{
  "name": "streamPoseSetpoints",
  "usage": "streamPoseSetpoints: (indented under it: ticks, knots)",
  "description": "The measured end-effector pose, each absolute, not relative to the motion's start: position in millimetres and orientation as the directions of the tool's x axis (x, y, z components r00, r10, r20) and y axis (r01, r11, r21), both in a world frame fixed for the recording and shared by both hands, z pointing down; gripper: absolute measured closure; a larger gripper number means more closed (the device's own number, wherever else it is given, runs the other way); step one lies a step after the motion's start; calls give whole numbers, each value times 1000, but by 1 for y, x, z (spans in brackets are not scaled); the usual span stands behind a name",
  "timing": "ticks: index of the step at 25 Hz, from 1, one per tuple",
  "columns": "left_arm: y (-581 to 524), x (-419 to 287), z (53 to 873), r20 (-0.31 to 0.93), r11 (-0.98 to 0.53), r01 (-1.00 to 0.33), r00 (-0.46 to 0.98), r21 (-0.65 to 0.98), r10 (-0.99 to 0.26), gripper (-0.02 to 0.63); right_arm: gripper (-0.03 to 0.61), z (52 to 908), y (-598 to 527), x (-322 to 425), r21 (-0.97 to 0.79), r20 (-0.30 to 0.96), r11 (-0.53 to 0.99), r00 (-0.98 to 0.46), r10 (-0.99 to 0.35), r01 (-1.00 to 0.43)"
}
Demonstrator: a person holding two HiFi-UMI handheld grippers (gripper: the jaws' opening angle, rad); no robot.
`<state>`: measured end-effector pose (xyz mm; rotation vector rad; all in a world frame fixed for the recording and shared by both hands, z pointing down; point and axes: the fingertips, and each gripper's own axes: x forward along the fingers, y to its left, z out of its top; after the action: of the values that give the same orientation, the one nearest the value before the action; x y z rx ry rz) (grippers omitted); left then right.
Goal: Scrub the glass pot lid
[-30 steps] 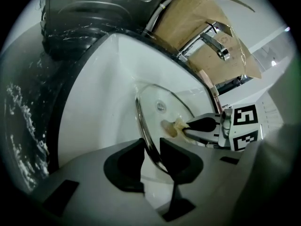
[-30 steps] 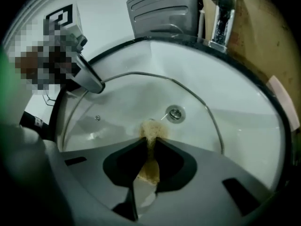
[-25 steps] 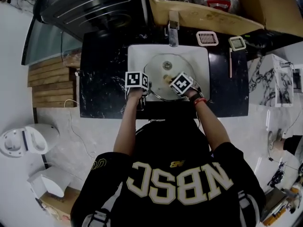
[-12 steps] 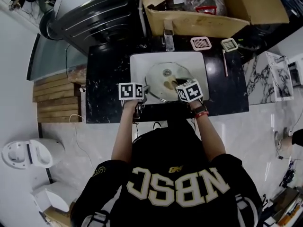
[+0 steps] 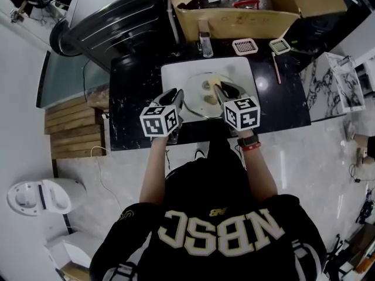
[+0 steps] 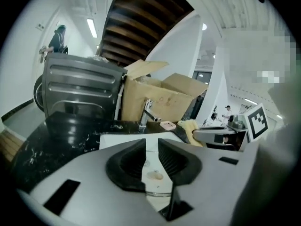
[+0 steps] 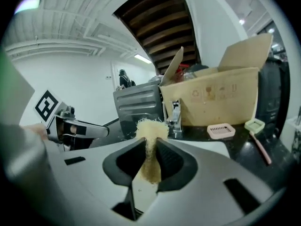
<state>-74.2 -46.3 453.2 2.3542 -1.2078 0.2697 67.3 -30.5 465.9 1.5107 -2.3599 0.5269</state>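
Looking down on a glass pot lid (image 5: 202,95), lying flat in a white sink (image 5: 173,69) set into a black marbled desk (image 5: 132,107). Showing a brownish spot near the middle of the lid.

Holding the left claw (image 6: 151,143) above the sink, over the lid's left edge as seen from the head view. Just been closing its jaws, now standing a narrow gap apart, pressing on nothing and gripping nothing. Seeing only the sink and the lid's rim far below through that gap.

Holding the right claw (image 7: 150,145) above the sink too, over the lid's right side, roughly level with the left one and near it. Pinching a yellow scrub pad (image 7: 150,131) firmly between its jaws, the frayed top of the pad sticking out past the tips. Keeping the pad clear of the lid, not touching the glass.

Facing a metal tap (image 5: 204,43) at the back edge of the sink. Seeing an open cardboard box (image 5: 252,19) just behind the tap, with a pink slotted tray (image 5: 245,45) and a green slotted tray (image 5: 279,45) on the desk in front of it. Noting a thin pink brush (image 5: 274,67) lying just right of the sink, and a big dark grey machine (image 5: 117,16) standing beyond the desk's left end.
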Motion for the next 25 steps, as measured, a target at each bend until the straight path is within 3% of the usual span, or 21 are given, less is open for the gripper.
streamPoseSetpoints:
  ticks: [6, 11, 25]
  knots:
    - [-39, -78, 395, 186, -504, -840, 537, 201, -823, 593, 502, 413, -22, 85, -78, 293, 306, -315, -903, -949]
    - [-35, -78, 365, 77, -483, -864, 496, 141, -865, 600, 505, 382, -14, 93, -2, 209, 252, -247, -946, -968]
    - [-27, -67, 358, 40, -477, -869, 485, 133, -873, 600, 505, 381, -12, 101, -23, 213, 267, -265, -940, -964]
